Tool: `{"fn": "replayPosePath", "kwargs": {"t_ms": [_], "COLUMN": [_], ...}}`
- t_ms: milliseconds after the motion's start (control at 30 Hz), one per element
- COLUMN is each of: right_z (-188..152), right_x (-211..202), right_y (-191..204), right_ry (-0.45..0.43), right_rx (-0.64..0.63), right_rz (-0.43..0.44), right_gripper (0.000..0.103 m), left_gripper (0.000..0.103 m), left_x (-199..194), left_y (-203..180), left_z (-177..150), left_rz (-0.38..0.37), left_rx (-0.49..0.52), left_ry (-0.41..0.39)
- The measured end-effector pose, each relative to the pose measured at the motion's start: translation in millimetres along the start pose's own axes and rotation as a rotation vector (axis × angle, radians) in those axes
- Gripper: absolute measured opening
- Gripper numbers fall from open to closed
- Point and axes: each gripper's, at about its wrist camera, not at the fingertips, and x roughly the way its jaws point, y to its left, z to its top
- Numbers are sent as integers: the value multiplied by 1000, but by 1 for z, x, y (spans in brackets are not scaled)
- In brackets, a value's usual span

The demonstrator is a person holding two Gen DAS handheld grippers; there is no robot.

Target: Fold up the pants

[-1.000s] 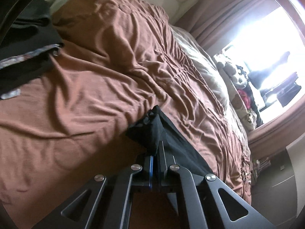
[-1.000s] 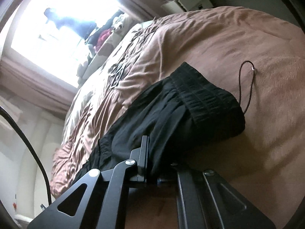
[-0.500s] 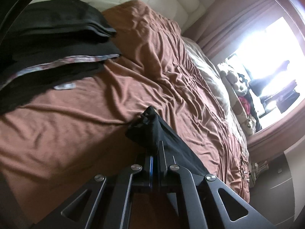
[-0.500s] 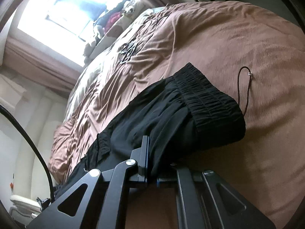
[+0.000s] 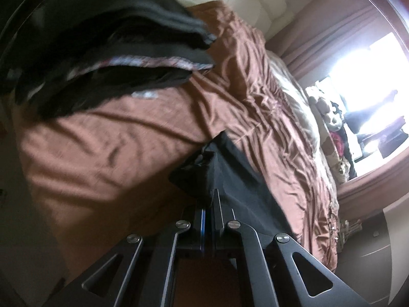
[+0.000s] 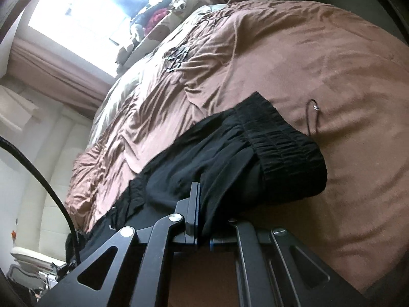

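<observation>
The left gripper has its fingers pressed together on a bunched hem end of the black pants, the cloth rising out of the fingertips and trailing off to their right along the bed. The right gripper is likewise clamped tight, its fingers pinching a fold of the same black pants just below the waist. Ahead and to the right of those fingers lies the gathered elastic waistband, resting on the bedspread, and just beyond it a thin drawstring loop with a small metal tip lies on the cover. To the left of the right fingers more of the pants' fabric hangs down over the bed's edge.

Everything sits on a bed covered by a wrinkled brown bedspread, which fills the space ahead of both pairs of fingers. Farther ahead and to the left of the left fingers, a stack of folded dark garments lies on the cover, blurred, one layer edged with a pale patterned trim. Beyond it is a pale padded headboard. Far to the right of the left fingers, brown curtains frame a bright window, with plush toys and clutter along the sill. A black cable arcs at the left of the right wrist view.
</observation>
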Motion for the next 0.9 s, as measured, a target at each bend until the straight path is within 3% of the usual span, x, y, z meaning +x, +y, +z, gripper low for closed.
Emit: {"fn": "replayPosePath", "kwargs": {"t_ms": [267, 433, 467, 533, 567, 600, 733, 900], "right_z": [-17, -20, -20, -24, -26, -28, -39, -43], "right_x": [23, 22, 17, 6, -1, -9, -34, -56], "right_y": [-17, -10, -6, 0, 2, 5, 18, 52], "right_ry": [49, 88, 87, 80, 68, 49, 16, -29], "right_rx": [37, 31, 16, -16, -28, -43, -114, -275], "right_rz": [-90, -130, -134, -137, -140, -147, -110, -94], "right_gripper": [2, 13, 18, 38, 57, 64, 64, 64], "left_gripper": [3, 9, 11, 27, 32, 39, 50, 53], "left_x": [32, 38, 36, 30, 26, 23, 9, 1], "left_y": [32, 39, 38, 38, 39, 40, 37, 27], "left_z": [-17, -21, -22, -26, -27, -29, -34, -44], "left_rz": [80, 108, 110, 109, 105, 100, 76, 47], "left_rx": [-20, -21, -8, 7, 9, 10, 28, 54], "left_ry": [64, 116, 118, 117, 116, 111, 94, 97]}}
